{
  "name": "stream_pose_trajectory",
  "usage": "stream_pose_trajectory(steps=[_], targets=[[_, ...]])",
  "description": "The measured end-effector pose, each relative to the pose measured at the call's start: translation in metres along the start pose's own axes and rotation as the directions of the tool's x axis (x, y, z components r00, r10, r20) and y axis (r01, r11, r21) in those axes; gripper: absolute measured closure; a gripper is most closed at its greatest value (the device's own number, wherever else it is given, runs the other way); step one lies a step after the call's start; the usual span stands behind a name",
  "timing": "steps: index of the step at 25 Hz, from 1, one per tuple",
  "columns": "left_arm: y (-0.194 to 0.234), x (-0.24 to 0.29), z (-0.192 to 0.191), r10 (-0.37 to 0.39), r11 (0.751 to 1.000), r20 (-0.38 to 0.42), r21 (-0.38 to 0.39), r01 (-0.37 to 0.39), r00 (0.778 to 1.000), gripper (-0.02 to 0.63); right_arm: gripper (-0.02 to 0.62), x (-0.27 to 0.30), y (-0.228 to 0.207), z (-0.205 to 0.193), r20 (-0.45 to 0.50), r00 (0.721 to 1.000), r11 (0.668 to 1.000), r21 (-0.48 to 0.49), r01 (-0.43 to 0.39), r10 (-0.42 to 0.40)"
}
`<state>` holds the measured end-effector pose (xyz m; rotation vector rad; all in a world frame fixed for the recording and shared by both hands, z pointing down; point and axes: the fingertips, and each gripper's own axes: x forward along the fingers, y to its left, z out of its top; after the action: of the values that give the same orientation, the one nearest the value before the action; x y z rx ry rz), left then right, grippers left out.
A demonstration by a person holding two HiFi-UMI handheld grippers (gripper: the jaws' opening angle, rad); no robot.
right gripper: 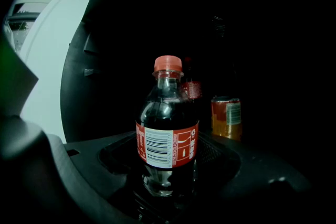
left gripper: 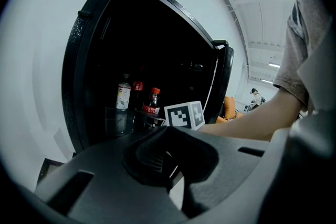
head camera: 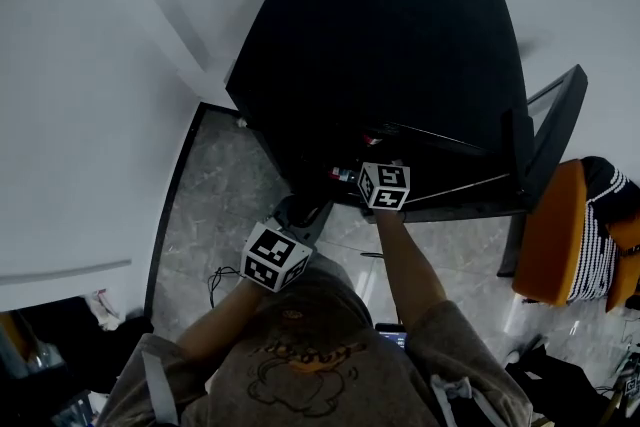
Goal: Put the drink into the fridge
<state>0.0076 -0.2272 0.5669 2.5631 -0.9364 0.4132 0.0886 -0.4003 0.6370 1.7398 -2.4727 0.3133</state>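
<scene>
The drink is a cola bottle [right gripper: 168, 134] with a red cap and a red label. It stands upright between the jaws of my right gripper [right gripper: 168, 189], which is shut on it. That gripper [head camera: 376, 165] reaches into the open black fridge [head camera: 380, 45]. Inside, behind the bottle, stand an orange can [right gripper: 227, 117] and another red-labelled bottle [right gripper: 191, 89]. My left gripper [left gripper: 167, 165] hangs back outside the fridge, lower and to the left [head camera: 303, 215], jaws together with nothing between them. From there I see the right gripper's marker cube [left gripper: 184, 114] and several bottles [left gripper: 123, 94] on a shelf.
The fridge door [head camera: 545, 145] stands swung open to the right. An orange chair [head camera: 550, 235] with striped cloth [head camera: 600, 225] is beyond it. A white wall runs along the left. A cable [head camera: 215, 280] lies on the marble floor.
</scene>
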Motion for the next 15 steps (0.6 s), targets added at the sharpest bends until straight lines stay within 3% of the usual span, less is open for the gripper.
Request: stream_pose_trajectory(steps=[8, 15], targets=[[0.0059, 0.0002, -0.0001, 0.005, 1.000, -0.017, -0.014, -0.005, 1.000, 0.600, 0.287, 0.0077, -0.0004, 0.0017, -0.011, 1.000, 1.000, -0.025, 0.003, -0.003], [0.0050, -0.0022, 0.0008, -0.006, 1.000, -0.030, -0.029, 0.005, 1.000, 0.600, 0.287, 0.0048, 0.0056, 0.0013, 0.006, 1.000, 1.000, 0.022, -0.020, 0.020]])
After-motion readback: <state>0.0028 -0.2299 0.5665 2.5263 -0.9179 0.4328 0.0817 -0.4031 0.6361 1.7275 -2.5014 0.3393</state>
